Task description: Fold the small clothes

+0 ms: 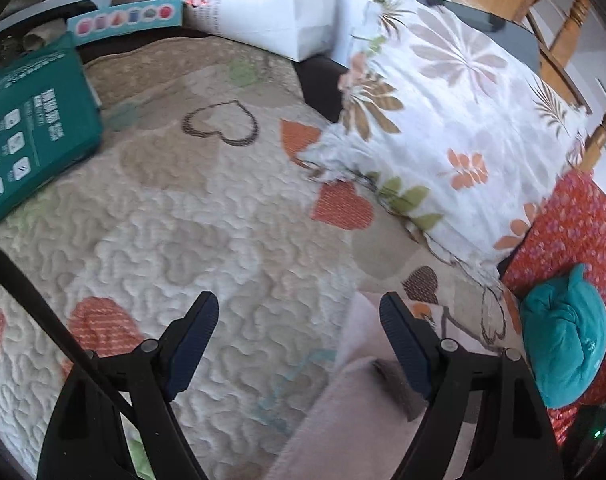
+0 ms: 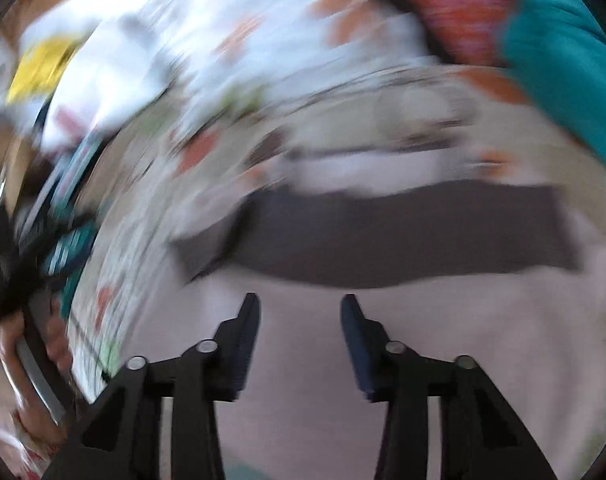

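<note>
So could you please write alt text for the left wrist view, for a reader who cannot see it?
The left hand-held gripper hangs open and empty over a quilted bedspread with heart patches, beside a pale pink garment. A floral pillow and a teal bundle of cloth lie to the right, a green box to the left.

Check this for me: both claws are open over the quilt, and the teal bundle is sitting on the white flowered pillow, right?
Not quite. The left wrist view shows the teal bundle on the red flowered cloth, beside the white flowered pillow. Both the left claw and right claw are open over the quilt.
</note>
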Demonstrator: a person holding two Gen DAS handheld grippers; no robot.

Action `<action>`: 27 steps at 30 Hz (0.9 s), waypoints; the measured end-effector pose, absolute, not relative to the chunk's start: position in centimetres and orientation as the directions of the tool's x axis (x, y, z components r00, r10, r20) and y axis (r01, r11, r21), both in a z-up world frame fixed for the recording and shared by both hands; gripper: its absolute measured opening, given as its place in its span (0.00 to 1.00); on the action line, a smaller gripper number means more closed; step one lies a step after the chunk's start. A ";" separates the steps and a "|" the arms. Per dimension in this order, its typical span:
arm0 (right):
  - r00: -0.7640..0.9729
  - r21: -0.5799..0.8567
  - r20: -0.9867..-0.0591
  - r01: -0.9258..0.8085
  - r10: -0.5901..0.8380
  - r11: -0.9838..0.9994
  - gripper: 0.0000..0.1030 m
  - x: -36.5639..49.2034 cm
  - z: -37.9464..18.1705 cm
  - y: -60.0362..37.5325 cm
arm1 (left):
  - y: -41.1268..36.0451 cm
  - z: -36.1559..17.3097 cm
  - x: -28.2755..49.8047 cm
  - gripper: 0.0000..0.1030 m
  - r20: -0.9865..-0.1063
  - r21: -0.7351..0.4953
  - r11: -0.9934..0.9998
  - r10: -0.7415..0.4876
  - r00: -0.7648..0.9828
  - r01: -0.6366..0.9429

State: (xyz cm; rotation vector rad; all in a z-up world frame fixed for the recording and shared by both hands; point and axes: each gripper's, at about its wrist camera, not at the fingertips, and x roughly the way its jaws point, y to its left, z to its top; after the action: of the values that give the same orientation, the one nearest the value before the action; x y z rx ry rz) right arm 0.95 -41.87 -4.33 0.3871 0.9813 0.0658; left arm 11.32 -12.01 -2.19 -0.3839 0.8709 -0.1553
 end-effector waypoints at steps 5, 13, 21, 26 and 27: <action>0.473 0.205 -0.865 0.031 0.166 0.978 0.45 7.8 -7.5 -34.9 | -10.5 -1.9 11.3 0.79 -0.714 -0.363 0.931 -0.253 0.652 -0.037; 0.464 0.004 -0.885 0.083 -0.036 0.997 0.67 18.1 -7.5 -31.4 | -8.8 -2.4 11.8 0.79 -0.730 -0.325 0.945 -0.222 0.646 -0.043; 0.538 0.122 -0.842 0.118 0.040 0.985 0.67 9.4 -2.2 -35.6 | -9.9 -2.8 11.2 0.79 -0.744 -0.316 0.949 -0.246 0.621 -0.003; 0.500 0.144 -0.866 0.193 0.029 0.971 0.67 0.7 -3.4 -40.3 | -13.1 -4.0 8.7 0.79 -0.767 -0.266 0.956 -0.286 0.574 0.121; 0.495 0.153 -0.868 0.234 0.017 0.960 0.67 -1.9 -3.8 -42.0 | -14.0 -4.7 7.9 0.79 -0.781 -0.245 0.957 -0.291 0.553 0.157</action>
State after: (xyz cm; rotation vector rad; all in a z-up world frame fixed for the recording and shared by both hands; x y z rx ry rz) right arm -1.87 -42.05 -3.84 0.2652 1.0475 -0.1330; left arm 7.94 -13.96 -4.70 -0.1527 0.9495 -0.2661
